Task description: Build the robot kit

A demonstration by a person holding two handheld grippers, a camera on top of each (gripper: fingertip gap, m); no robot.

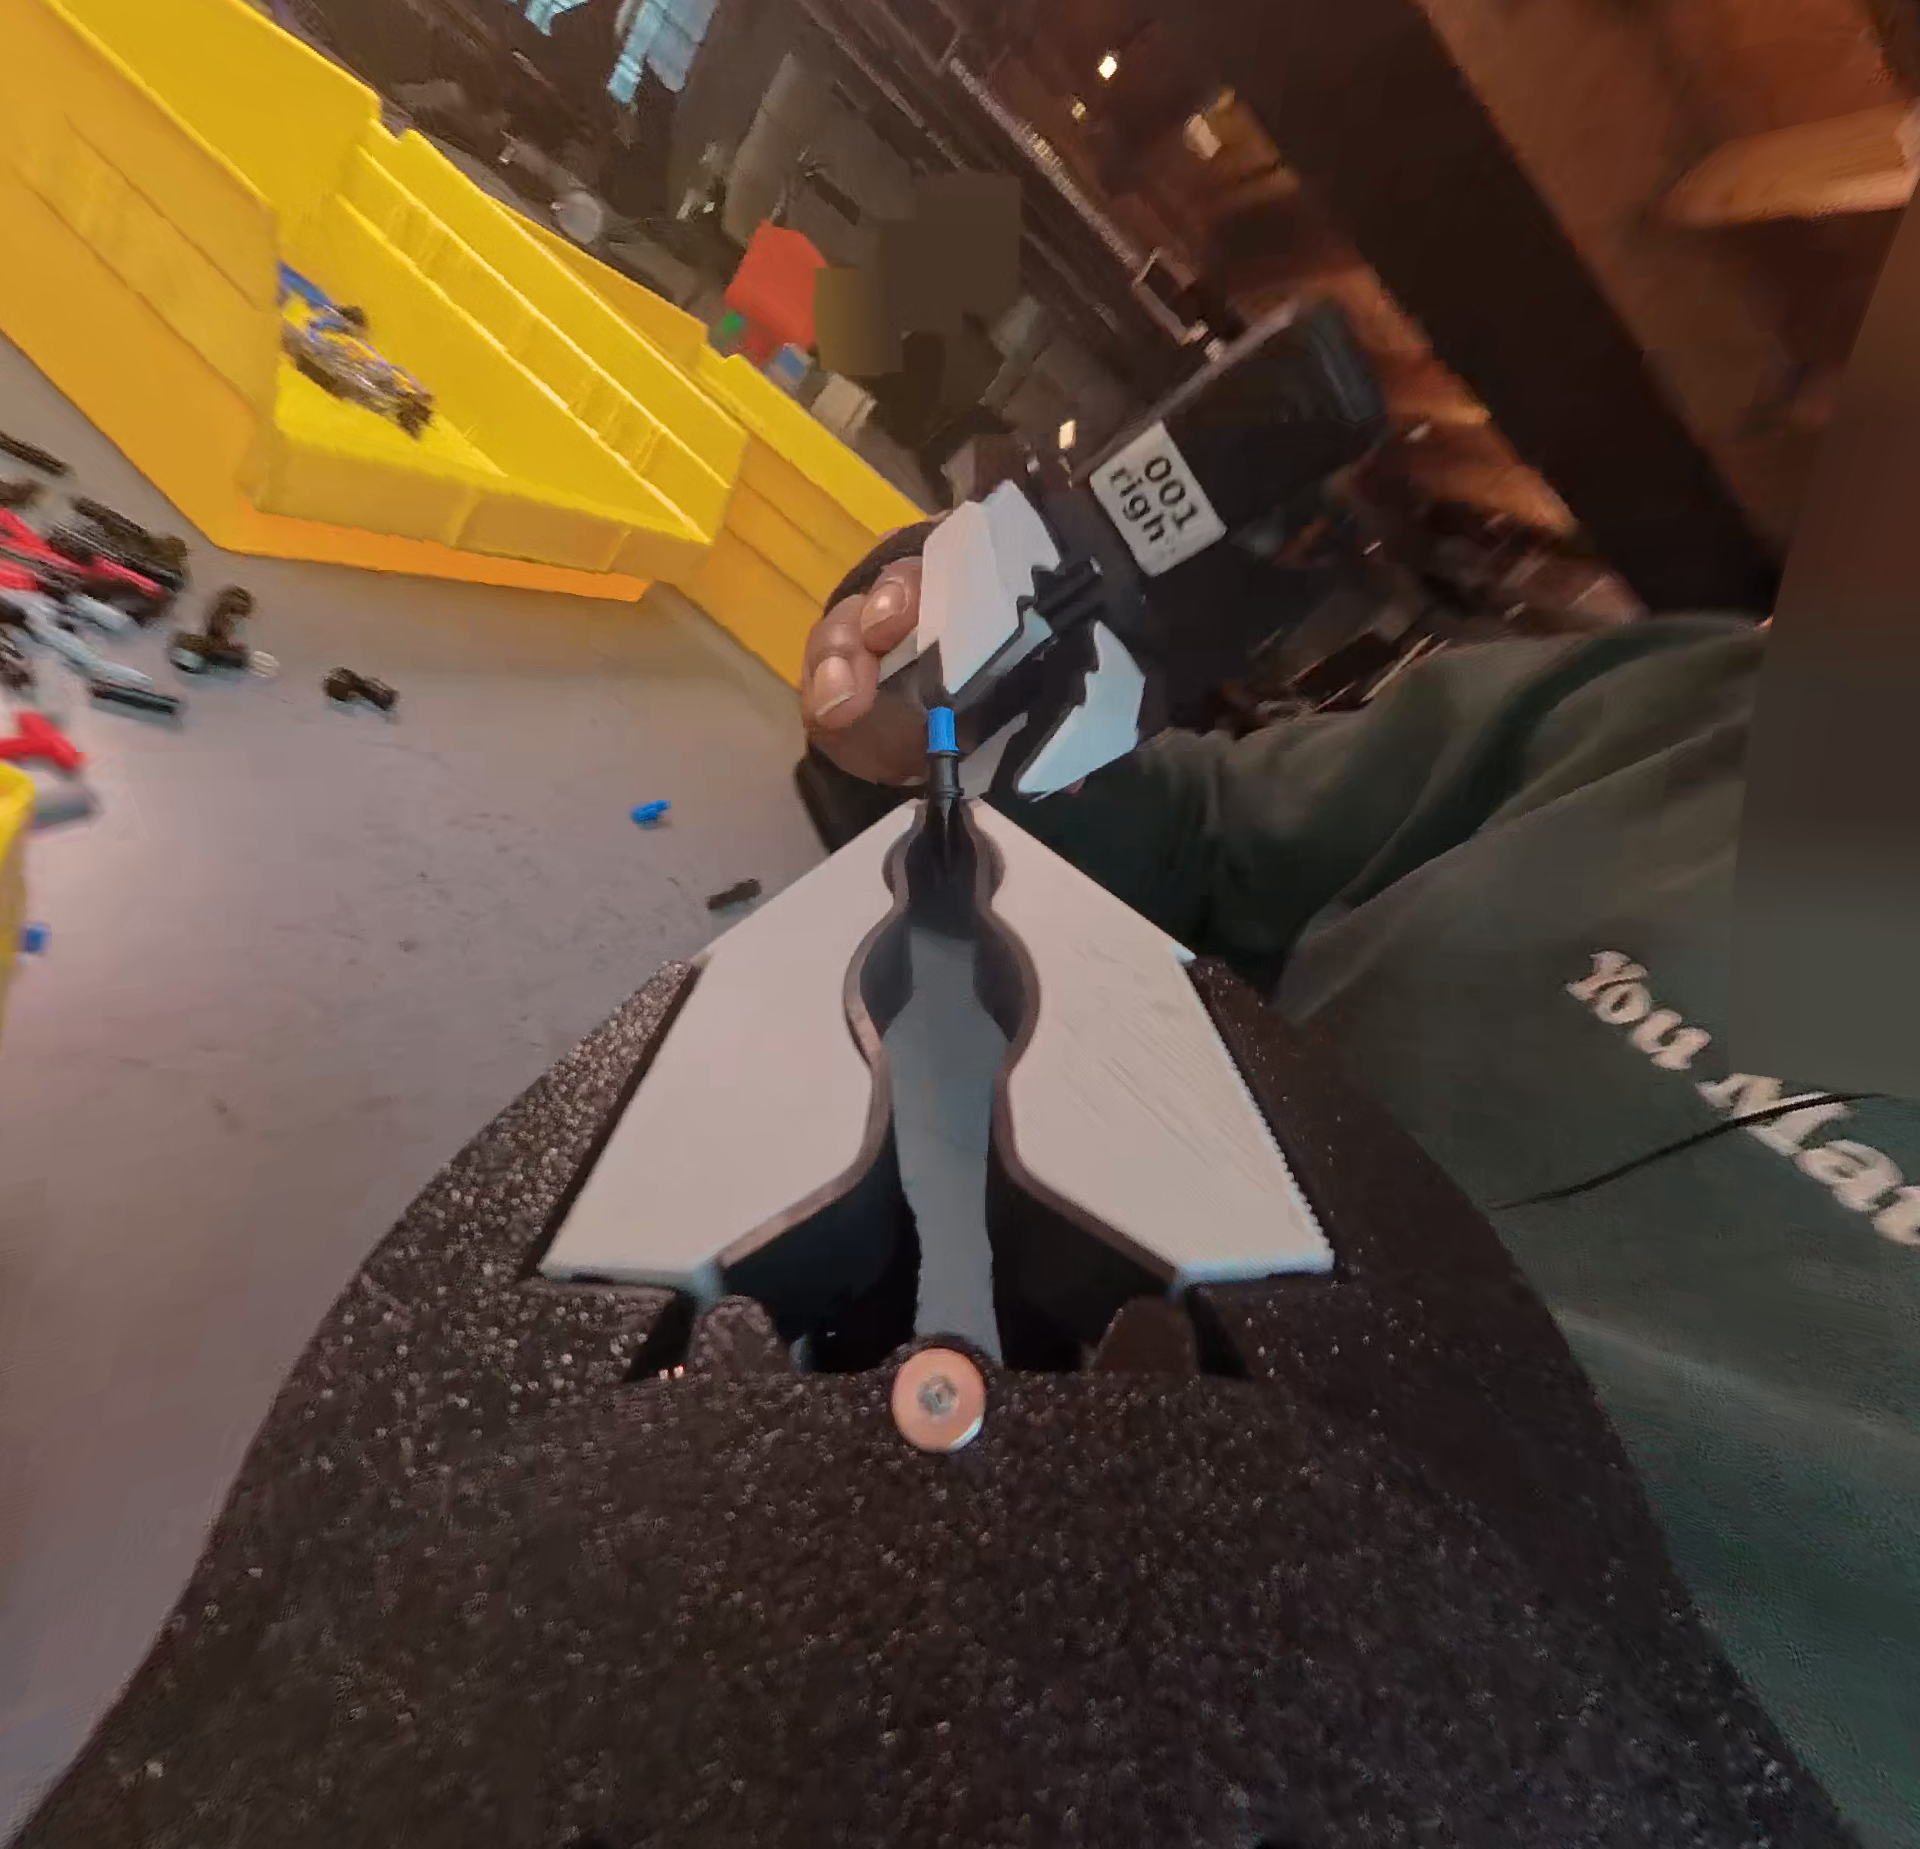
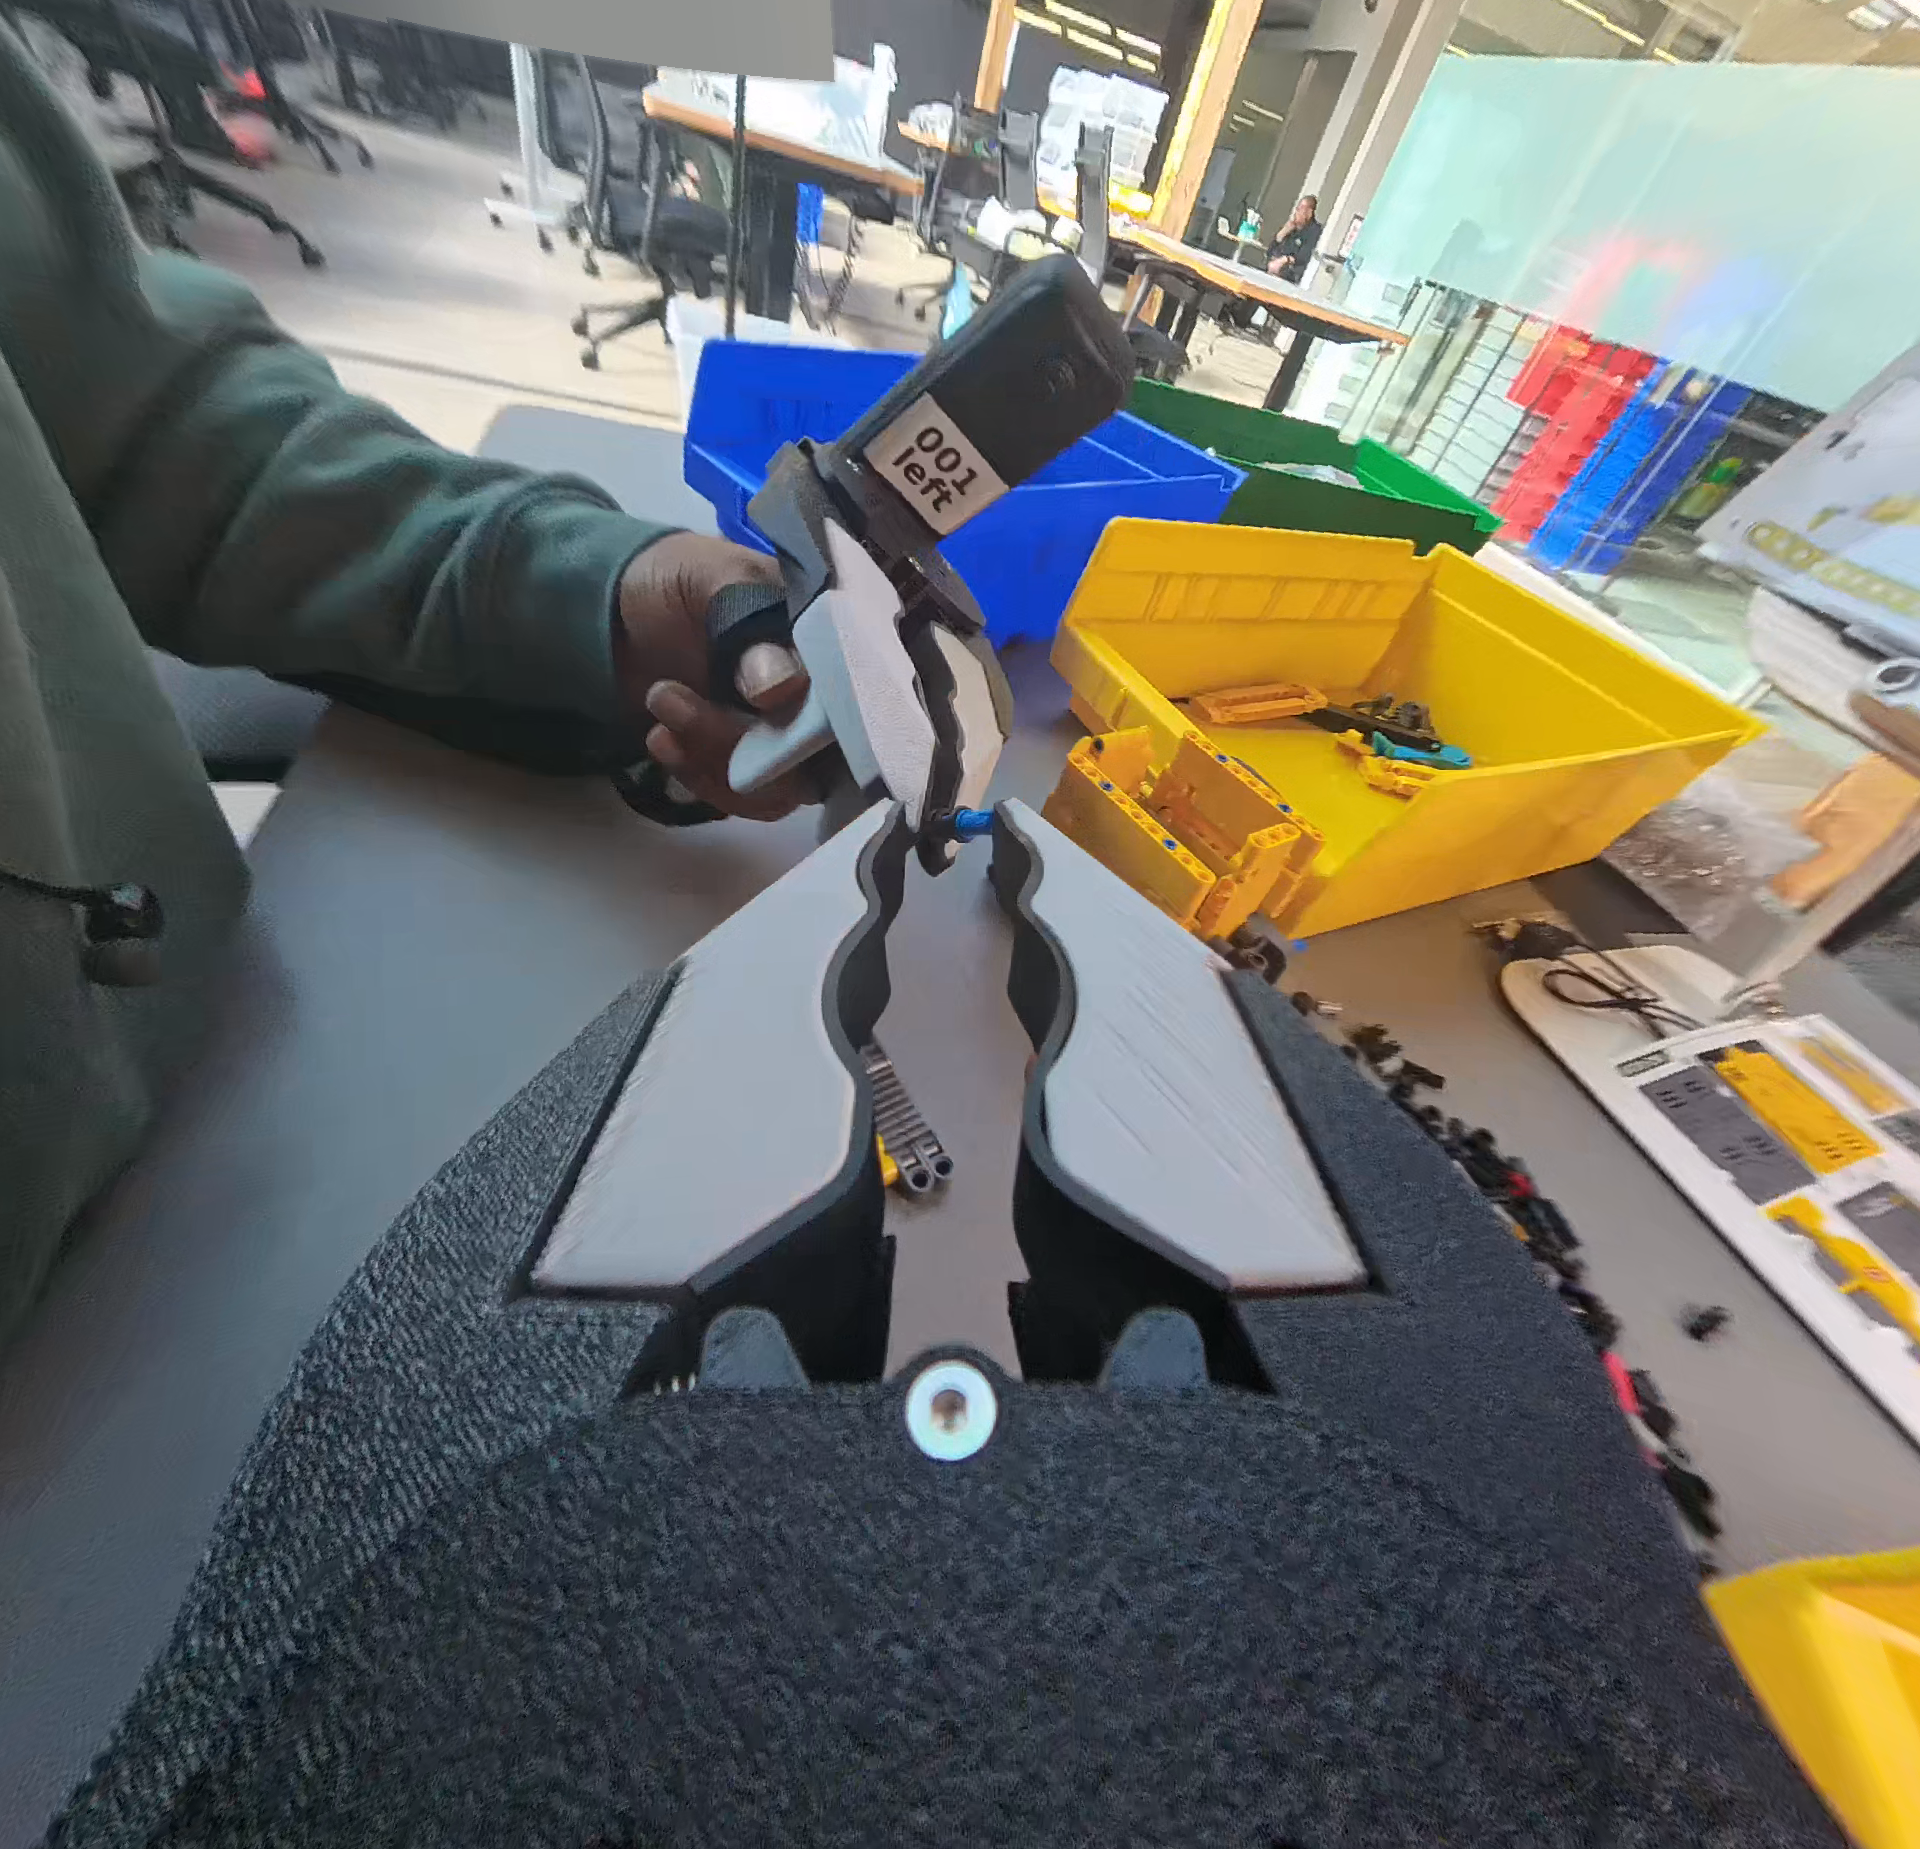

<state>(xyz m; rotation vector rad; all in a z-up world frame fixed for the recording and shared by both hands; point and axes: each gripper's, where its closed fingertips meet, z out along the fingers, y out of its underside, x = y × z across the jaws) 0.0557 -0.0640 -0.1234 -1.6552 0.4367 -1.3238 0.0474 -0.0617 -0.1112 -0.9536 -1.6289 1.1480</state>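
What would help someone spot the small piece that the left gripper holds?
Over the grey table, beside the yellow bin, two grippers meet tip to tip. The left gripper pinches a small black connector in its jaws, facing the open right gripper. It is the only piece held off the table, and has a bright blue tip.

Open office: desks (image 2: 1226, 277), swivel chairs (image 2: 644, 230)

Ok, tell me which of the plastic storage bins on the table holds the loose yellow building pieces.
The open yellow plastic bin just right of the gripper tips; the blue bin and green bin behind it show no such pieces.
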